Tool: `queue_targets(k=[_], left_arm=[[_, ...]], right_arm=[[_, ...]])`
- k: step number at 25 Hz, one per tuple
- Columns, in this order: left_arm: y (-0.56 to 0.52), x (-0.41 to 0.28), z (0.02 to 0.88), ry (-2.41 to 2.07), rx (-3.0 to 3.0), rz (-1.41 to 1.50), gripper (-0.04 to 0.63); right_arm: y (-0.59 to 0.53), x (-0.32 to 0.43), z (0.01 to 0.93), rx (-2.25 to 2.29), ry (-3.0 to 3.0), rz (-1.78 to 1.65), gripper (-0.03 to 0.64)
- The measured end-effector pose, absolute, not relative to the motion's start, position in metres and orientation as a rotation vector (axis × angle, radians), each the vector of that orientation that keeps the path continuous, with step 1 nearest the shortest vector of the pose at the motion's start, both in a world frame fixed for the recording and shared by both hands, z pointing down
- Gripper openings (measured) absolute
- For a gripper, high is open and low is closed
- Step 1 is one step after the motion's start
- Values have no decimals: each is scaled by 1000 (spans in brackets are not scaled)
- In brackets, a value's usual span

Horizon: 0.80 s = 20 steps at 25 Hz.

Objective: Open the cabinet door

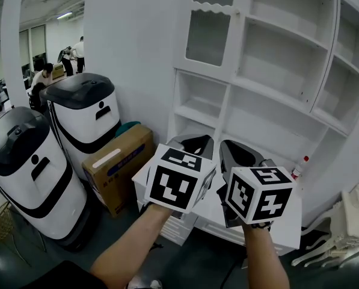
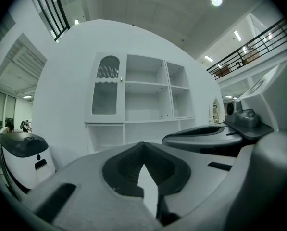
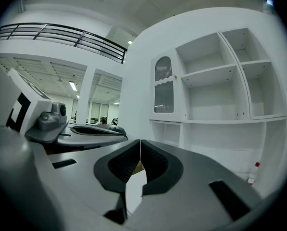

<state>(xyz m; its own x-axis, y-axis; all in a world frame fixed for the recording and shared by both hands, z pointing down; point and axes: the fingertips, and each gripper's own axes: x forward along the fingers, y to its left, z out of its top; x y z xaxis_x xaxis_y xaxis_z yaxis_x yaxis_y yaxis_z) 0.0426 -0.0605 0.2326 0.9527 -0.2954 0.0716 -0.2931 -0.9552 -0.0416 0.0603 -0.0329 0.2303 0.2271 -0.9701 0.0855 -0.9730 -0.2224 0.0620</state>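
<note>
The white cabinet [image 1: 275, 83] stands ahead, with open shelves and one narrow glass door [image 1: 208, 36] at its upper left, closed. That door [image 2: 106, 88] has an arched pane and a small knob on its right edge; it also shows in the right gripper view [image 3: 164, 86]. My left gripper [image 1: 194, 141] and right gripper [image 1: 240, 153] are held side by side, level, some way short of the cabinet's lower shelves. The left gripper [image 2: 143, 146] is shut with nothing between its jaws. The right gripper [image 3: 140, 143] is shut too and holds nothing.
Two white-and-black machines [image 1: 86, 116] [image 1: 29, 173] and a cardboard box [image 1: 119, 164] stand to the left of the cabinet. A small red-capped bottle [image 1: 298, 167] sits on the cabinet's lower ledge at the right. A white chair [image 1: 347, 233] is at the far right. People sit in the background at the left.
</note>
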Motion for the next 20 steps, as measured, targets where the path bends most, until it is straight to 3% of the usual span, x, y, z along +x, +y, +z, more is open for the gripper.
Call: queue_targets(k=[20], left_arm=[[-127,46,236,321,-3091,-85,6]], right_arm=[[-100,61,232,2458,-1778,23,20]])
